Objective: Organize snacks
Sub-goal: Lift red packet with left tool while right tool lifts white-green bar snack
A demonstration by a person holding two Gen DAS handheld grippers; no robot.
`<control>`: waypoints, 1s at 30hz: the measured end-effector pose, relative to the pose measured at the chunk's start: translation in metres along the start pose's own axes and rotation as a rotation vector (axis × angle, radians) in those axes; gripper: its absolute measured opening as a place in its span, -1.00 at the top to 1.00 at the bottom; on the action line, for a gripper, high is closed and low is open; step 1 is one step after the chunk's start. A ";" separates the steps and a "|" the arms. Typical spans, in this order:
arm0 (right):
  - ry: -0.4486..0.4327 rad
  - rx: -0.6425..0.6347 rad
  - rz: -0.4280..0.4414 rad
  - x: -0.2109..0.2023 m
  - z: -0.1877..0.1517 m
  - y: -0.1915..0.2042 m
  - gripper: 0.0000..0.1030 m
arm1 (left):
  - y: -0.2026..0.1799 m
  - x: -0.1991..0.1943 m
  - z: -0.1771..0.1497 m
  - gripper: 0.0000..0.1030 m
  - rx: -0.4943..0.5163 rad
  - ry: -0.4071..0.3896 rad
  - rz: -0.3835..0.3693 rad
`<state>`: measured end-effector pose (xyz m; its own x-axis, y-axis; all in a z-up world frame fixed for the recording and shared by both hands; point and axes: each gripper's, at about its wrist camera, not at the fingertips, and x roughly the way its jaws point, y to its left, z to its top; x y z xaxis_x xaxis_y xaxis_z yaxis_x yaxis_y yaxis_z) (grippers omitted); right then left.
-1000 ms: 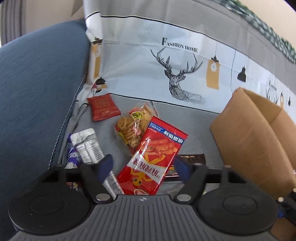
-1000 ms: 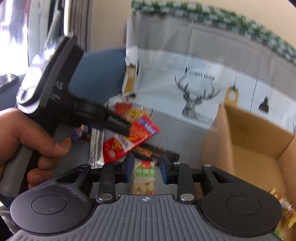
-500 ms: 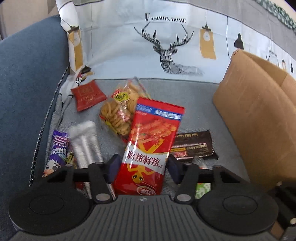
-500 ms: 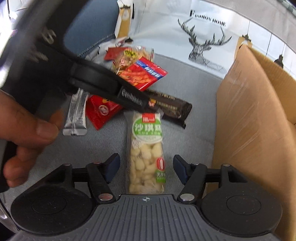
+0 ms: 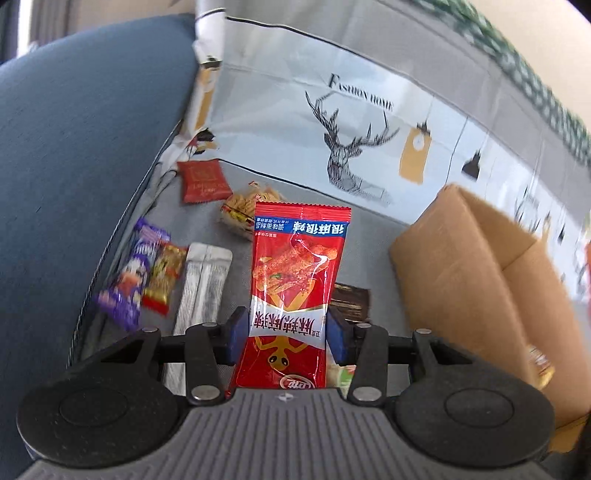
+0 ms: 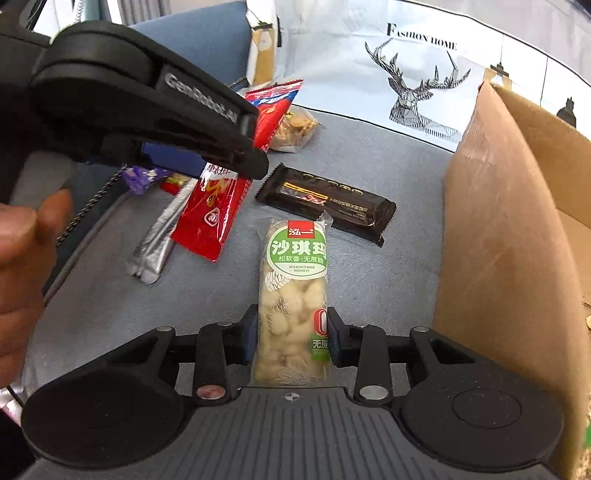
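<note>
Sofa cover [image 6: 351,22]: "FASHION HOME" printed in black just above the deer-head drawing, on the cover's back panel.
Left gripper [image 6: 221,162]: "GenRobot.AI" in grey letters along its black arm, left of the deer print.
Puffed-rice bar [image 6: 295,295]: green round label reading "沙琪玛", "松软香·无蔗糖", "WUZHETANG HONGYI"; red tab "泓一" on top; it lies on the cover's seat below the deer.
Red snack pack [image 5: 295,273]: upside-down blue band "很麻很辣"; large white-band characters, not clearly readable.
Black bar [image 6: 328,199]: gold print too small to read.
</note>
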<state>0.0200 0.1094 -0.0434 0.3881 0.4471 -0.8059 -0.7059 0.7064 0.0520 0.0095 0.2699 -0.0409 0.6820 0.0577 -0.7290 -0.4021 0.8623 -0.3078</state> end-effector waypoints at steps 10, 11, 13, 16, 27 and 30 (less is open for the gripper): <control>0.045 -0.043 0.030 -0.009 -0.017 0.004 0.27 | 0.009 -0.016 -0.017 0.05 -0.108 0.095 -0.051; 0.053 -0.049 0.032 -0.008 -0.019 0.006 0.27 | 0.010 -0.012 -0.019 0.05 -0.105 0.127 -0.025; 0.066 -0.061 0.036 -0.006 -0.022 0.008 0.27 | 0.013 -0.002 -0.022 0.05 -0.111 0.195 0.031; 0.078 -0.070 0.035 -0.003 -0.024 0.009 0.24 | 0.020 0.006 -0.025 0.05 -0.136 0.246 0.073; 0.088 -0.065 0.035 0.005 -0.024 0.008 0.20 | 0.018 0.022 -0.026 -0.01 -0.130 0.297 0.090; 0.086 -0.068 0.036 0.005 -0.024 0.008 0.20 | 0.016 0.023 -0.026 -0.01 -0.117 0.296 0.096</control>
<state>0.0019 0.1042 -0.0609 0.3117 0.4204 -0.8521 -0.7583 0.6505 0.0435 0.0027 0.2719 -0.0789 0.4375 -0.0279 -0.8988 -0.5351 0.7952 -0.2852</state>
